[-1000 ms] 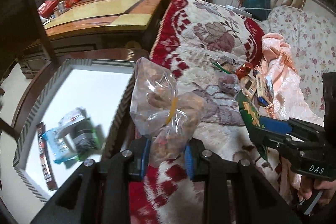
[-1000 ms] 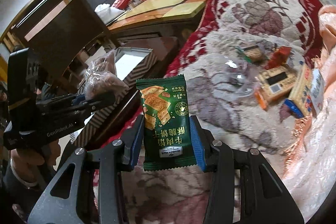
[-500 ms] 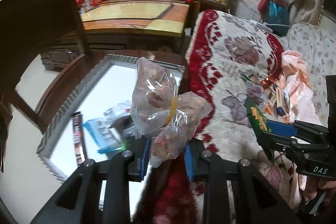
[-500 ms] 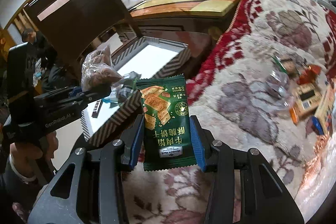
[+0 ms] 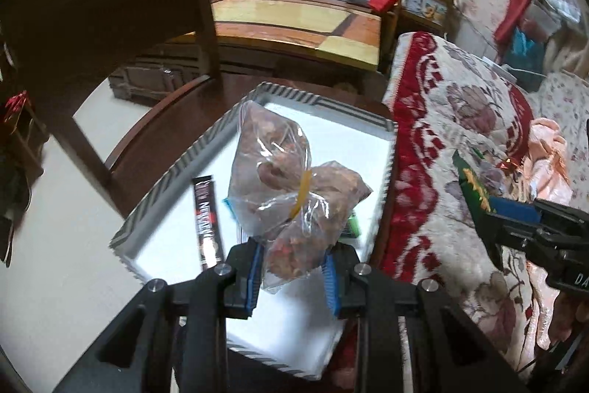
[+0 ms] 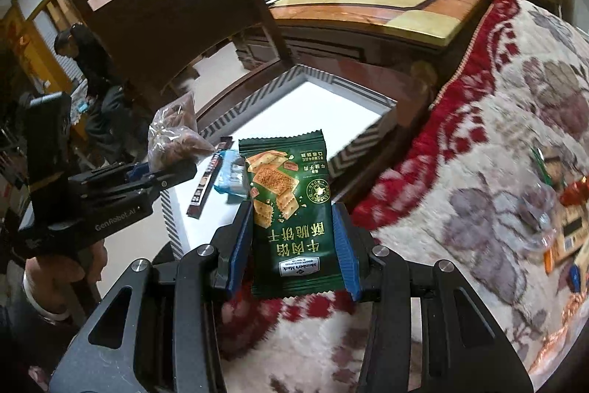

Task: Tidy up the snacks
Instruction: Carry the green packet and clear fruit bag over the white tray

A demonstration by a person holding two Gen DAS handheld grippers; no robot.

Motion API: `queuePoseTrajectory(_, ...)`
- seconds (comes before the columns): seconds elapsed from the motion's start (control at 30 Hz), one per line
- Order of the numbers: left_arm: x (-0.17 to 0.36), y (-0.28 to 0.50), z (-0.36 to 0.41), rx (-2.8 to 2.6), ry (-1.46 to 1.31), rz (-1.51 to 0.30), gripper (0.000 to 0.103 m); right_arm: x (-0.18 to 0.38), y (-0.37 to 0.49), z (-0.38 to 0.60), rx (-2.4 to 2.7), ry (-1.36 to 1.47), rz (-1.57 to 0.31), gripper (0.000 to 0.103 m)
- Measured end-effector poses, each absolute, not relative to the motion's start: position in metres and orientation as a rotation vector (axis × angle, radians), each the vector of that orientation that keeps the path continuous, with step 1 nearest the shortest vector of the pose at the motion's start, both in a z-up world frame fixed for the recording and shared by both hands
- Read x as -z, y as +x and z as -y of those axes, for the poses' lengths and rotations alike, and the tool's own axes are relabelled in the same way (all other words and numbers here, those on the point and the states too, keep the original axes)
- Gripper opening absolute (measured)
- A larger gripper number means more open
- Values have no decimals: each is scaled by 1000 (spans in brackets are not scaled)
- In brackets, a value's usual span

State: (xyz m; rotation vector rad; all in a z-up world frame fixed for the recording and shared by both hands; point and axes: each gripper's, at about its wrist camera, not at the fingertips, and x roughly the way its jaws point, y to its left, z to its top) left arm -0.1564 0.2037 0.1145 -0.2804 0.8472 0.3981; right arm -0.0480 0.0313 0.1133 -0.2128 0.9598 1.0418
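Both tongs grip snacks: left [image 5: 292, 273] bag [image 5: 291, 186] over box [image 5: 324, 105], right [image 6: 292, 247] packet [image 6: 294, 220] seemingly beside its rim.

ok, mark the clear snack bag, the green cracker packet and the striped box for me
clear snack bag [image 5: 294, 186], left wrist view, on the yellow tie at its waist.
green cracker packet [image 6: 294, 223], right wrist view, middle of its printed front.
striped box [image 5: 176, 177], left wrist view, on its left striped wall.

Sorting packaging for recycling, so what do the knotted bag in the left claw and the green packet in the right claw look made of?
Knotted bag: thin clear plastic film, glossy and crinkled; brown contents show through. Green packet: printed film with serrated edges, likely laminated plastic or foil.
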Motion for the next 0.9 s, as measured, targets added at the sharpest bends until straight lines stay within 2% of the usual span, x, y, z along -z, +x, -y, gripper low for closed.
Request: queuePoseTrajectory(0.9,-81,-144,-245,-443,-362,-906,30,-82,-7,-139,-1046,-312,-1029,41)
